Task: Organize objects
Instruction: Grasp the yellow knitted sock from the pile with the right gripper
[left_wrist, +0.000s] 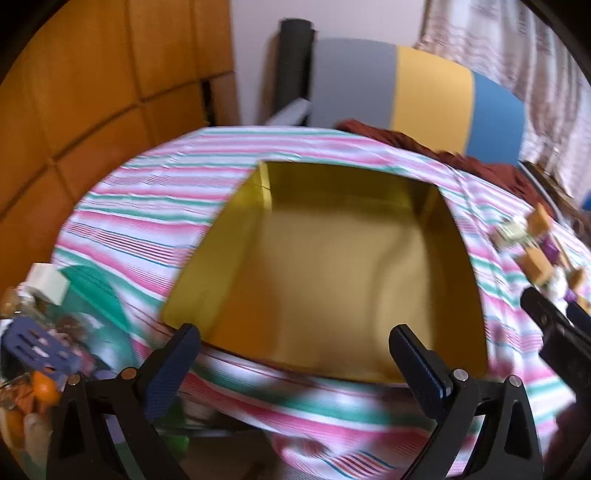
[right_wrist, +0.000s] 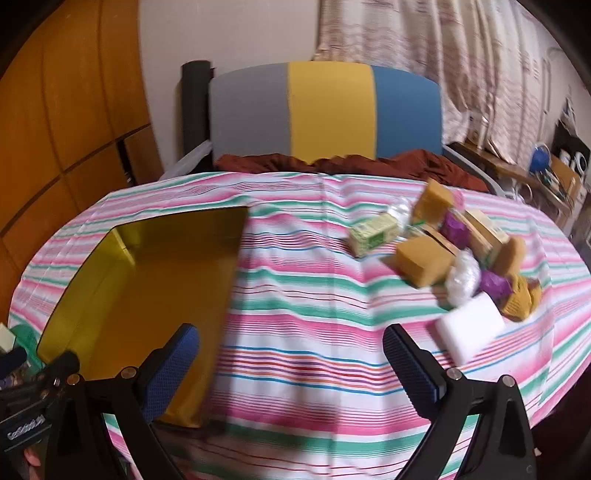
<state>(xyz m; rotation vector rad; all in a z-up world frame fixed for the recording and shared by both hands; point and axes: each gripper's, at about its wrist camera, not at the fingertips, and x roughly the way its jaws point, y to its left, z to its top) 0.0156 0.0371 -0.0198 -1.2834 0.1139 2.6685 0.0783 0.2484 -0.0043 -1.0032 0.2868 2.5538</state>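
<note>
Item: empty gold tin on striped tablecloth toward the tabletop's left edge, apparently awaiting the jumbled soaps and sponges toward its right edge; left gripper and right gripper fully spread, holding nothing.

Orange panelled wardrobe left, grey-yellow-blue chair back behind counter, patterned curtain right, pale wall.

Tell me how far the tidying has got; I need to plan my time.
Nothing is done: the gold tin sits empty. Nothing in hand: left gripper and right gripper are open. Left: the pile of small items on the striped cloth.
</note>
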